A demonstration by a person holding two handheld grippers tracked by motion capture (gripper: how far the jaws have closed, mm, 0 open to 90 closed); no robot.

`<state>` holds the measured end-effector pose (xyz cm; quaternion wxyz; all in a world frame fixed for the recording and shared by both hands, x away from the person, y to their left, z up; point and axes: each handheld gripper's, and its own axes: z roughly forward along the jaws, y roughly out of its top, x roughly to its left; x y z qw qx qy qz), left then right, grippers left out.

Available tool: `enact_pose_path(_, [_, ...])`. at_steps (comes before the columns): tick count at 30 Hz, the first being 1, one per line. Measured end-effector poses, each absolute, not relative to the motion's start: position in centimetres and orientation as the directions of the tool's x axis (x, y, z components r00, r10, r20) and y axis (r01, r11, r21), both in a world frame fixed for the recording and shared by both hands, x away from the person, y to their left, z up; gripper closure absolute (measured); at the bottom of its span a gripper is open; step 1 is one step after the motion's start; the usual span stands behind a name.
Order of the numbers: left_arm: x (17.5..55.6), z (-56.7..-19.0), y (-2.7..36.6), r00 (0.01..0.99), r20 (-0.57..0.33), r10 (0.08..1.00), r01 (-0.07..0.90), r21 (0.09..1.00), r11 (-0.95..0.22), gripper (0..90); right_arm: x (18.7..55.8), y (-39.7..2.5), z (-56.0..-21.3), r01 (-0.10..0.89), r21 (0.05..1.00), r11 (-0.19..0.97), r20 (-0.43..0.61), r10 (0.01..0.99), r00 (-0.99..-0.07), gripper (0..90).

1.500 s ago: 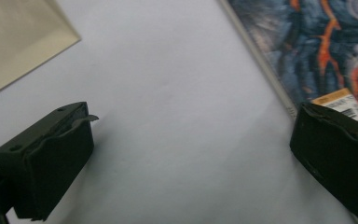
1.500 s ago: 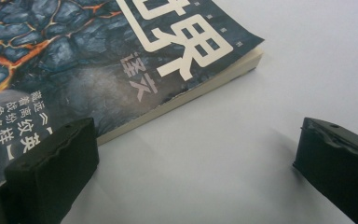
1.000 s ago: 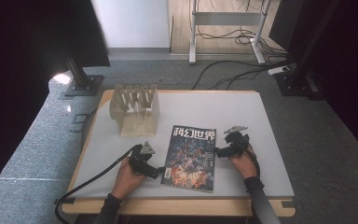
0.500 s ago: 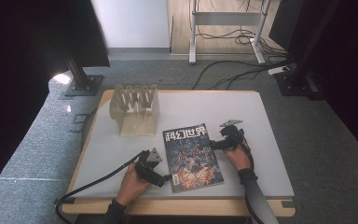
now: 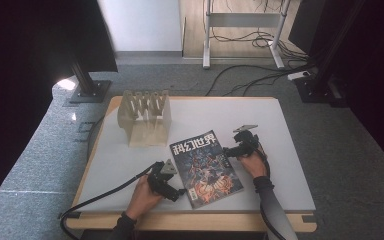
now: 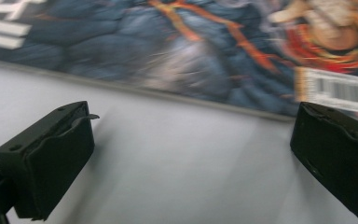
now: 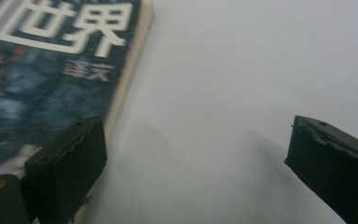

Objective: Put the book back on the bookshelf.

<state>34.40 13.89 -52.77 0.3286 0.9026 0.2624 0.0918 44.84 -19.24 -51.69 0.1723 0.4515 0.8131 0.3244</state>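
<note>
Magazine lies flat, cover up, on white table top, front-centre, turned a bit askew to the table edge. Left gripper sits just beside its near-left edge; in left gripper view jaws spread wide, nothing between them, mag's long edge running across ahead, barcode corner near one jaw. Right gripper at the mag's right edge, upper part; right gripper view has jaws equally wide apart and empty, one jaw close along the page edge, contact can't be told. Wooden slotted rack stands well apart, back-left. Judgement: step looks like squaring up/approach for a two-sided pick. Next move prob needs one jaw worked under an edge, then clamp; thin, floppy, may slide on smooth top.
</note>
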Motion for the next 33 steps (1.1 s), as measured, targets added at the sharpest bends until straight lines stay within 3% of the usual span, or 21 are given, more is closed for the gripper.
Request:
enact_pose_path(14, [35.5, -52.9, 14.0, 0.804, -0.006, 0.594, 0.454, 0.652, -0.608, 0.0, 42.3, -16.3, -51.3, 0.621, 0.683, 0.383, 0.163, 0.749, -0.642, 16.6])
enact_pose_path(25, [35.5, -52.9, 13.9, 0.802, -0.007, 0.598, 0.456, 0.653, -0.604, 0.0, 42.9, -16.4, -52.0, 0.681, 0.668, 0.299, 0.258, 0.766, -0.589, 34.9])
enact_pose_path(28, [35.5, -52.9, 13.9, 0.802, -0.008, 0.598, 0.456, 0.653, -0.604, 0.0, 43.0, -16.7, -52.0, 0.711, 0.655, 0.256, 0.311, 0.766, -0.563, 35.2])
enact_pose_path(33, [35.5, -52.9, 13.9, 0.802, -0.007, 0.597, 0.456, 0.653, -0.604, 0.0, 42.6, -16.8, -51.8, 0.718, 0.64, 0.275, 0.299, 0.771, -0.562, 37.8])
